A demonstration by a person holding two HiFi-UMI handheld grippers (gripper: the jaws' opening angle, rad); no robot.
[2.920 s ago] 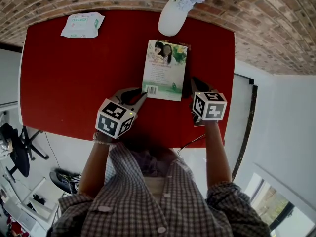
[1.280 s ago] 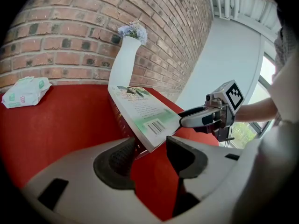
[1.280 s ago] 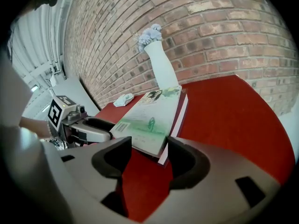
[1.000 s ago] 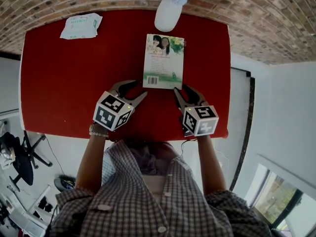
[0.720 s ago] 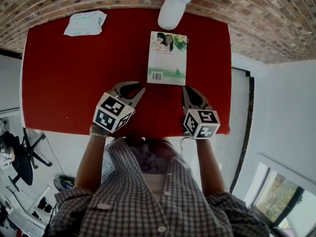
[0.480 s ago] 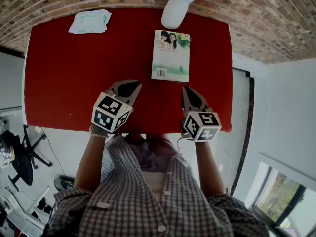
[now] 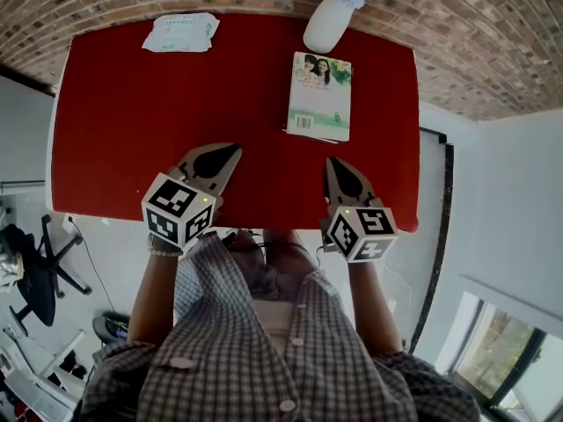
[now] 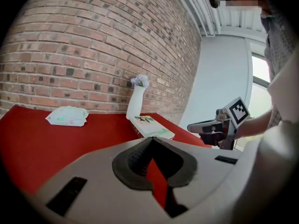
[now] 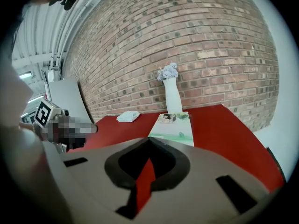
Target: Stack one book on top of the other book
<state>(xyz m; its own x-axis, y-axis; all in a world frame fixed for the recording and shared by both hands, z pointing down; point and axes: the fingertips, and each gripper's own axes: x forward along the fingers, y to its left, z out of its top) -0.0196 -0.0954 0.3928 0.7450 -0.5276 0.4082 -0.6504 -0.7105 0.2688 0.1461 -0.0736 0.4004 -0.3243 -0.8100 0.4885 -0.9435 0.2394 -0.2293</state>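
A book [image 7: 318,97] with a green cover and a photo of two people lies flat at the back right of the red table [image 7: 132,130]. It is also in the left gripper view [image 8: 150,125] and the right gripper view [image 9: 174,126]. Its edge looks thick, but I cannot tell whether a second book lies under it. My left gripper [image 7: 232,151] hangs over the table's near part, shut and empty, well short of the book. My right gripper [image 7: 334,163] is shut and empty too, just below the book's near right corner and apart from it.
A white vase [image 7: 329,22] with pale flowers stands right behind the book, against the brick wall. A pack of wipes [image 7: 182,32] lies at the back left. The table's right edge runs close to my right gripper.
Both grippers went from open to shut with nothing in them and drew back from the book toward the person, rising. The book has stayed in place.
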